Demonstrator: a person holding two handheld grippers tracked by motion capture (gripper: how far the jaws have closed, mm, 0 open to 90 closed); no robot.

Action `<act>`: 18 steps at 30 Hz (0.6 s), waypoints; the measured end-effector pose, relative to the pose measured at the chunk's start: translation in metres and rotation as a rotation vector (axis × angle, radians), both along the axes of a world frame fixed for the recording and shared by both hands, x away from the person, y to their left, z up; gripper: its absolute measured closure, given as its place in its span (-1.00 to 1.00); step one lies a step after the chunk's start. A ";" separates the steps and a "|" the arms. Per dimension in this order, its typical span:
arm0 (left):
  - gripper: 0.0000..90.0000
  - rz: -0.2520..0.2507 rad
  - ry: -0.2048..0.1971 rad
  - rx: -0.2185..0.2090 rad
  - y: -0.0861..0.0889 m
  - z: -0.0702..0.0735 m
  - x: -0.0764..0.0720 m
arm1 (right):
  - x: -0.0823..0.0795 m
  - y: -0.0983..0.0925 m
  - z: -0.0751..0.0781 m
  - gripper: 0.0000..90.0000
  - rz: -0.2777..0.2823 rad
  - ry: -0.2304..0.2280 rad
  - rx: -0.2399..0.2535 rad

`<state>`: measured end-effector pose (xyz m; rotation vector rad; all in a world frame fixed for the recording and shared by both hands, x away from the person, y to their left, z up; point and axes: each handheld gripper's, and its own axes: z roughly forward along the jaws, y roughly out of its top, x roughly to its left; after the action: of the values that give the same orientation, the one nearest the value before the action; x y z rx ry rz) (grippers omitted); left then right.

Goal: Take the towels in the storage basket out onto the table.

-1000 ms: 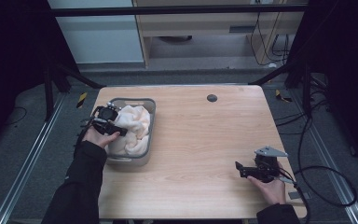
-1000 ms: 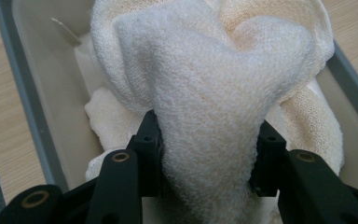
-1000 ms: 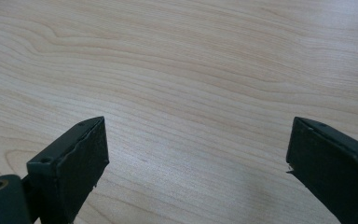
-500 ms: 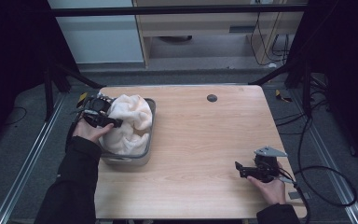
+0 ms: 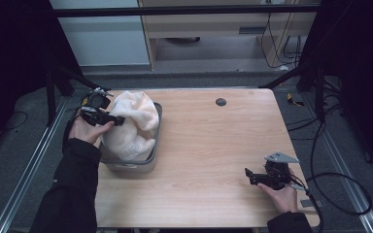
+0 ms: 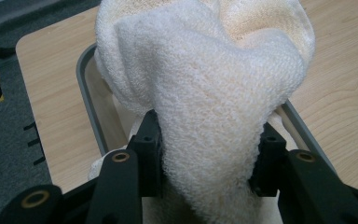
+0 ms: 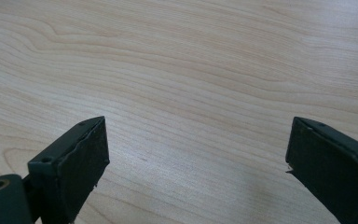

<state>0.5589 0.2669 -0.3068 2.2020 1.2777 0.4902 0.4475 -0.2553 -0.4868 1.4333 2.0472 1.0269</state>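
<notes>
Your left gripper (image 5: 119, 120) has come up since a second ago: back then it sat low over the grey tray (image 5: 156, 130) with the cream towel (image 5: 132, 124) lying bunched inside, and half a second ago the cloth was already rising. Now the towel stands as a tall mound, its top lifted above the tray's rim while its lower part hangs down into the tray. The tray itself has stayed where it was, at the left edge of the wooden table (image 5: 209, 145).

In the left gripper view your jaws are clamped on a thick fold of the towel (image 6: 205, 93), one black pad pressed into each side of it, with the fabric bulging out above them. The tray's grey rim (image 6: 86, 88) shows on both sides beneath the cloth; whatever else the tray might hold is hidden by the towel.

Further right, a small dark round spot (image 5: 220, 102) sits near the table's far edge, well apart from the tray.

Your right gripper (image 5: 250, 177) has not moved; it rests near the table's right front corner, pointing left. In the right gripper view its jaws stand wide apart with bare wood (image 7: 191, 84) between them, gripping nothing.
</notes>
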 end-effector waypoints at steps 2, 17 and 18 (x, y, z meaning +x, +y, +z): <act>0.23 0.003 -0.009 -0.002 0.001 0.004 -0.001 | 0.000 0.000 0.000 -0.87 0.000 0.001 0.001; 0.23 -0.021 -0.054 -0.022 -0.001 0.035 -0.008 | 0.000 -0.001 0.000 -0.86 0.002 -0.006 -0.001; 0.23 -0.026 -0.058 -0.022 -0.001 0.037 -0.008 | 0.000 -0.001 0.000 -0.87 0.002 -0.006 -0.001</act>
<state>0.5508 0.2663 -0.2703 2.1679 1.2170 0.5236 0.4476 -0.2560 -0.4866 1.4263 2.0442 1.0298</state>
